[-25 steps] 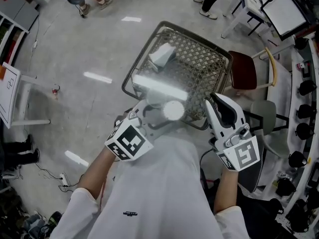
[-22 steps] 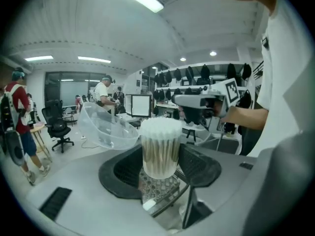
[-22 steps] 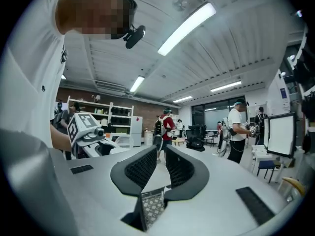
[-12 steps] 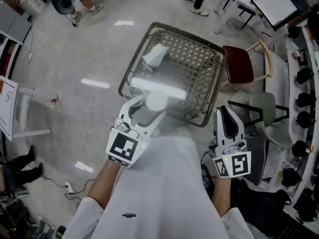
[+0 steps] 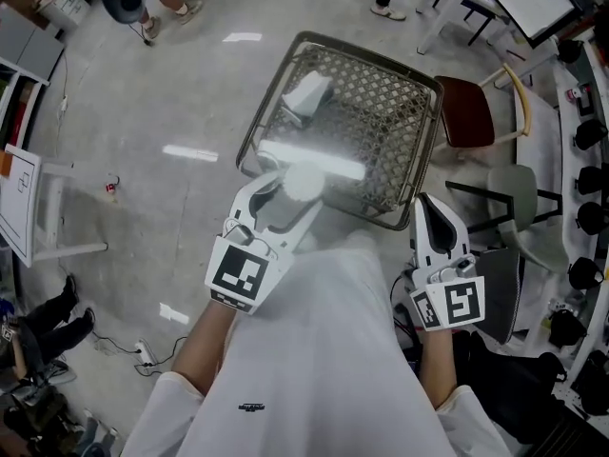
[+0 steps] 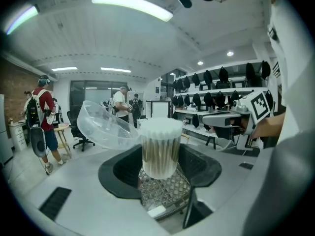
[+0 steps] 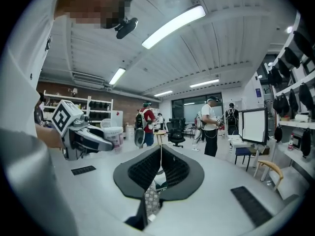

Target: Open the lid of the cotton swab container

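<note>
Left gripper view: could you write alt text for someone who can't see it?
A clear cotton swab container, packed with swabs, is gripped upright between the dark jaws of the left gripper, its lid flipped open to the left. A wire basket lies below; people stand behind.

Left gripper (image 6: 160, 170) jaws clamp cotton swab container (image 6: 160, 149); clear lid (image 6: 98, 124) tilted open at left.
</note>
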`<state>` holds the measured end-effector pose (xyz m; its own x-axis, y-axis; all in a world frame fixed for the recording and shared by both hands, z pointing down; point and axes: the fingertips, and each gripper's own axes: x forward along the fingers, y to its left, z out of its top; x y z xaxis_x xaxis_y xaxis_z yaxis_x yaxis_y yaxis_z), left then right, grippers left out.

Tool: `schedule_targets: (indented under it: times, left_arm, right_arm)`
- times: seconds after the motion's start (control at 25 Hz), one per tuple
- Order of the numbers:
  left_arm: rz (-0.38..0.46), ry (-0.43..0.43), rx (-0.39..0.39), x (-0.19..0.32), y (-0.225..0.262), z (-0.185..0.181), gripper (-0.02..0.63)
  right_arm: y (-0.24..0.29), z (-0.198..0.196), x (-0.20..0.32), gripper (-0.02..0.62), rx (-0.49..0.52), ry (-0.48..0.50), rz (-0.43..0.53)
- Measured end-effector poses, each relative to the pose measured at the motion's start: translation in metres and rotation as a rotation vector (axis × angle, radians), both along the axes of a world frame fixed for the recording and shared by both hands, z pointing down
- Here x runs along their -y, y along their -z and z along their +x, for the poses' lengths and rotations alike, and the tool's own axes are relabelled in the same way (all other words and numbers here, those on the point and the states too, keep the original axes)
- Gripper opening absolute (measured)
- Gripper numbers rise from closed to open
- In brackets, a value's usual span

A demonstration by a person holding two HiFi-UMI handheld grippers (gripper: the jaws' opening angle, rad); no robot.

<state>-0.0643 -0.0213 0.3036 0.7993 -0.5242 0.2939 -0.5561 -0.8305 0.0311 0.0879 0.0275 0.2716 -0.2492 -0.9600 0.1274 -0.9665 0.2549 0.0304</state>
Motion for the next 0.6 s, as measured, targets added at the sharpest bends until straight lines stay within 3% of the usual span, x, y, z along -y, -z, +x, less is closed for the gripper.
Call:
schedule_targets:
  times: [0.2, 0.6]
  left_arm:
    - [-0.017, 0.008, -0.033, -0.007, 0.003, 0.003, 0.229]
    - [-0.022, 0.038, -0.010, -0.023, -0.001, 0.002, 0.229]
  right_arm:
    - [0.011, -0.008, 0.003, 0.003, -0.026, 0.029, 0.013]
    - [0.008, -0.015, -0.006, 0.003, -0.087, 0.080, 0.029]
